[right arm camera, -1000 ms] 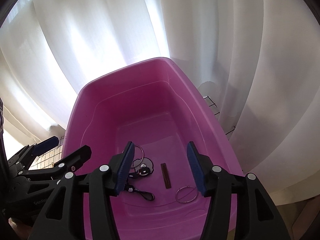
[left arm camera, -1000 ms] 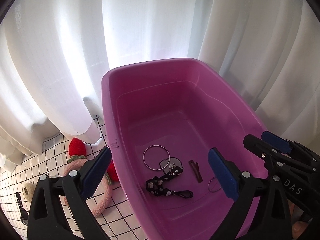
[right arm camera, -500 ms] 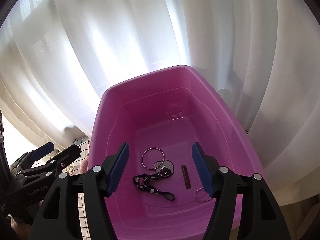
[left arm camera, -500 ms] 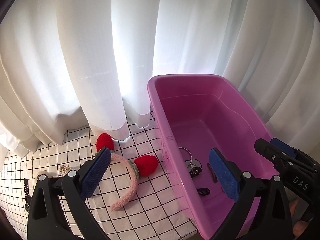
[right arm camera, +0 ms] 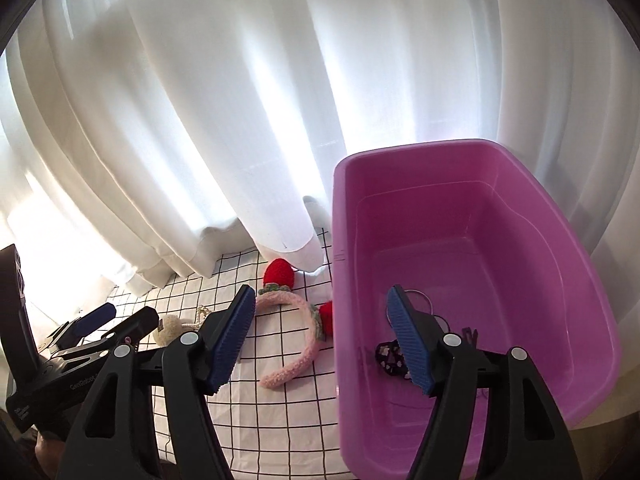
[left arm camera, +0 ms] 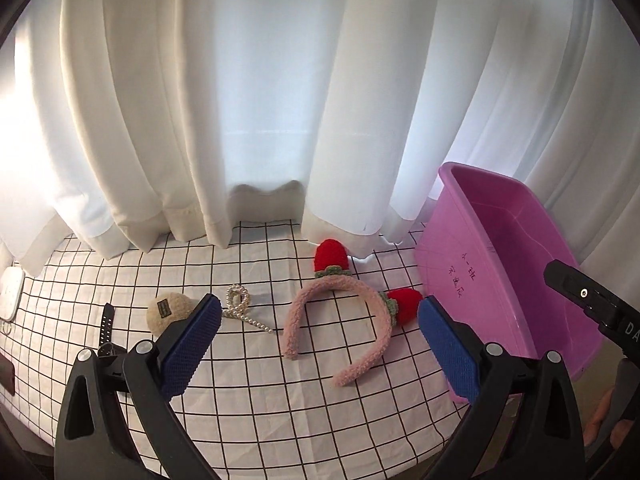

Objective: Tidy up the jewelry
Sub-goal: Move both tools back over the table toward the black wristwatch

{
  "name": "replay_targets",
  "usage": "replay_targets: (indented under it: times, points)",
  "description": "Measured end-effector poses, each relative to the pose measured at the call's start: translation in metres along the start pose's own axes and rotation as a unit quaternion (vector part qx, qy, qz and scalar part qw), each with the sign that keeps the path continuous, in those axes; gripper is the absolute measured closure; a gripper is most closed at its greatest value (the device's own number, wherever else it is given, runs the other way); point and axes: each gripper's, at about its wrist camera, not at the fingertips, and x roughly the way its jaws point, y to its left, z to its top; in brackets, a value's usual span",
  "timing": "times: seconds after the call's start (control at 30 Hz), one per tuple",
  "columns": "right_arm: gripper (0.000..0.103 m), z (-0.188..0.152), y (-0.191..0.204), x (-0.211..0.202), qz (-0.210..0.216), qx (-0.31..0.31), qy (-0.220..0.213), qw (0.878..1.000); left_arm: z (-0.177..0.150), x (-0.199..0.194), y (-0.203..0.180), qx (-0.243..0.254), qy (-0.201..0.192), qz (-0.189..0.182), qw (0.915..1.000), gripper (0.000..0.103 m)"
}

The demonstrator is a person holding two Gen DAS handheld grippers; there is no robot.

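A pink fuzzy headband [left arm camera: 338,320] [right arm camera: 298,344] with two red strawberries lies on the checked cloth [left arm camera: 256,384], left of the purple tub [left arm camera: 504,264] [right arm camera: 472,240]. A pearl string [left arm camera: 242,310], a beige plush clip [left arm camera: 168,312] and a black strap [left arm camera: 106,322] lie further left. Inside the tub sit a metal ring [right arm camera: 420,298] and a black flowered piece [right arm camera: 390,356]. My left gripper [left arm camera: 316,346] hangs open above the cloth, the headband seen between its fingers, nothing held. My right gripper [right arm camera: 322,340] is open and empty, straddling the tub's left wall.
White curtains [left arm camera: 280,100] hang along the back and rest on the cloth. A white device [left arm camera: 10,290] lies at the far left edge. The right gripper's black finger [left arm camera: 588,296] shows at the left view's right side, over the tub.
Both grippers swung left, out from over the tub. The left view now faces the cloth with the headband and pearls; the right gripper's jaws stand wider and the tub sits to its right.
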Motion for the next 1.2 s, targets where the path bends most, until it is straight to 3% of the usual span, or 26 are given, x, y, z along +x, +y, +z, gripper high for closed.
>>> replay_targets:
  times: [0.3, 0.57, 0.8, 1.2]
  points:
    - [0.036, -0.017, 0.060, 0.020, 0.025, -0.034, 0.020, 0.999, -0.021, -0.024, 0.118, -0.070, -0.016, 0.078, 0.9943, 0.006]
    - [0.036, -0.033, 0.092, 0.052, 0.029, -0.045, 0.054, 0.997, -0.053, -0.023, 0.199, -0.132, 0.007, 0.121, 0.9837, 0.006]
    - [0.036, -0.048, 0.104, 0.088, 0.014, -0.049, 0.088, 0.995, -0.080, -0.001, 0.236, -0.166, 0.041, 0.126, 0.9772, 0.006]
    - [0.036, -0.075, 0.095, 0.137, -0.015, -0.024, 0.130, 0.991, -0.103, 0.057, 0.257, -0.160, 0.094, 0.137, 0.9730, 0.006]
